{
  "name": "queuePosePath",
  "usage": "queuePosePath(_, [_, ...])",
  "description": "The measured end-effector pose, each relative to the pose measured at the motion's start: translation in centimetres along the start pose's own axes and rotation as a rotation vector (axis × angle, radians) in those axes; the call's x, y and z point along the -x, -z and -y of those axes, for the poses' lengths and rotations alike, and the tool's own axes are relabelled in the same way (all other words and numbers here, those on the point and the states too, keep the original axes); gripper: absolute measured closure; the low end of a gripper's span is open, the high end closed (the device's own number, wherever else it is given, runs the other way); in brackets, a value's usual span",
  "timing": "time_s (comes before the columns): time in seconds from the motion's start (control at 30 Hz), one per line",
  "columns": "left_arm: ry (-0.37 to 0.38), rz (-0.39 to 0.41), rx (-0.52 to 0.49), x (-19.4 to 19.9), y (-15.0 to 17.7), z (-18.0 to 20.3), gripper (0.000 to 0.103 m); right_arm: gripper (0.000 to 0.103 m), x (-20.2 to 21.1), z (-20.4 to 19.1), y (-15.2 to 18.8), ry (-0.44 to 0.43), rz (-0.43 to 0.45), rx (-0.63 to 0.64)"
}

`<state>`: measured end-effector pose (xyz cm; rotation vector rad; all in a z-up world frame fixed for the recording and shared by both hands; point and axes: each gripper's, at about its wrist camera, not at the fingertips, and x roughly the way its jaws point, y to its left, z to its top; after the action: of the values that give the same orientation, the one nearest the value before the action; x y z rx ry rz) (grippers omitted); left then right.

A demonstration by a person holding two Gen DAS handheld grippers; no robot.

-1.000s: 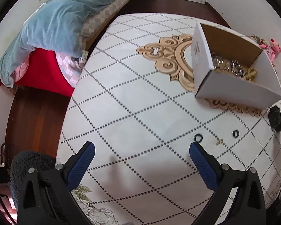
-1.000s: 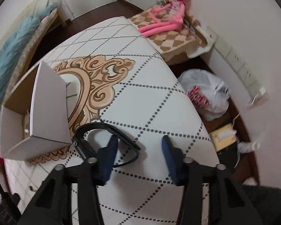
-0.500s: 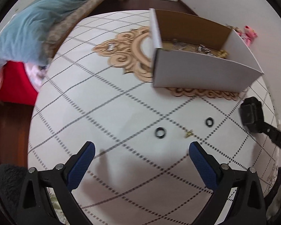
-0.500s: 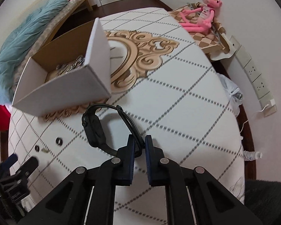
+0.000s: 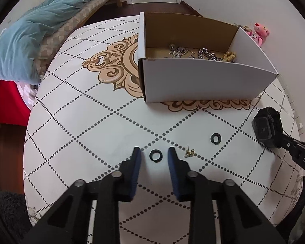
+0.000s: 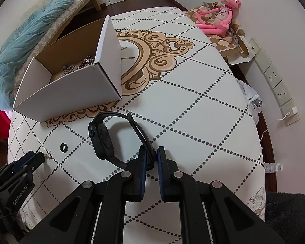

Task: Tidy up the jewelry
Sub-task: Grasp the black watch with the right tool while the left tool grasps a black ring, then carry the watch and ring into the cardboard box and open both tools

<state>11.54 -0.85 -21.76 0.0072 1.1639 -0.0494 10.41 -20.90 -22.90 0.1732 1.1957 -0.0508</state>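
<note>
The left gripper (image 5: 155, 156) has its jaws spread, one on each side of a black ring (image 5: 156, 155) lying flat on the table (image 5: 87, 126). The right gripper (image 6: 151, 159) pinches the strap of a black watch (image 6: 103, 140); its face stands on edge, strap arching toward the box (image 5: 203, 81). Nearer the box than the first ring lie a second ring (image 5: 215, 138) and one gold earring (image 5: 190, 153). Two rings, one earring, one watch.

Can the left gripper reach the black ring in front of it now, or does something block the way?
Probably yes. The left gripper already has the black ring between its open fingers on the table, with nothing between them. The gold earring lies apart, outside the fingers.
</note>
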Motion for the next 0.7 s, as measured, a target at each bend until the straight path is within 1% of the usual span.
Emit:
queuePosePath(0.1, [0.008, 0.001, 0.003, 0.1, 0.0, 0.1, 0.089, 0.092, 0.0, 0.1, -0.1, 0.001, -0.001, 0.0])
queuePosePath(0.13, [0.011, 0.001, 0.002, 0.1, 0.0, 0.2, 0.093, 0.092, 0.0, 0.1, 0.0, 0.001, -0.001, 0.001])
queuePosePath(0.37, [0.018, 0.012, 0.009, 0.8, 0.4, 0.2, 0.093, 0.093, 0.3, 0.2, -0.2, -0.008, 0.01, -0.004])
queuePosePath(0.57, [0.024, 0.085, 0.004, 3.7, -0.7, 0.2, 0.093, 0.093, 2.2, 0.0, -0.6, -0.038, 0.051, -0.005])
queuePosePath(0.7, [0.041, 0.156, 0.005, 6.5, -2.3, 0.3, 0.093, 0.093, 4.6, -0.7, -1.4, -0.074, 0.096, -0.002])
